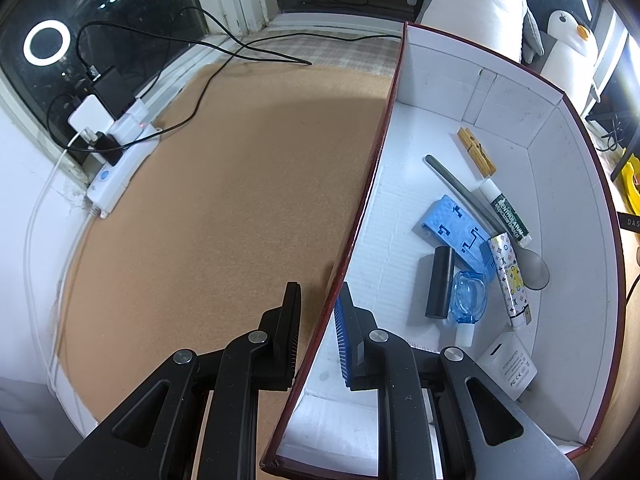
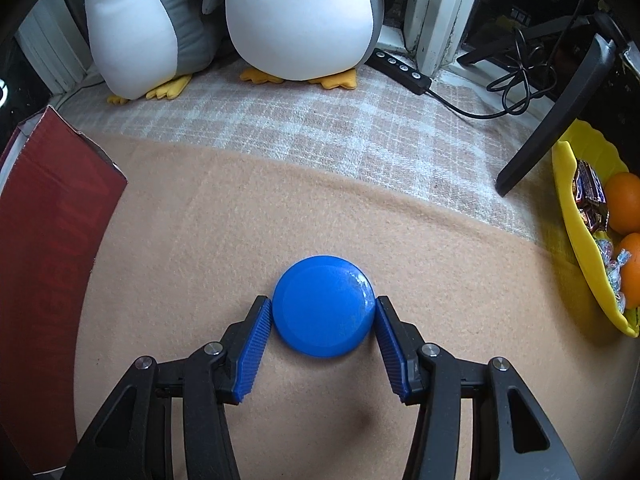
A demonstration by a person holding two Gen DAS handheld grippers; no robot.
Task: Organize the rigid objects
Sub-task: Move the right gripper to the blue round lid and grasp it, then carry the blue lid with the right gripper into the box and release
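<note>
The left gripper [image 1: 320,324] clamps the box [image 1: 360,200] wall, one finger on each side. On the mat [image 2: 200,220] right of the box, the right gripper [image 2: 324,320] straddles the blue disc [image 2: 323,306], pads touching both edges.

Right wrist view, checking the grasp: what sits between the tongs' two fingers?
The blue disc, flat on the tan mat, both pads at its rim.

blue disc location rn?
Right wrist view: the blue disc lies flat on the tan mat, low centre, between the right gripper jaws, right of the red box.
</note>
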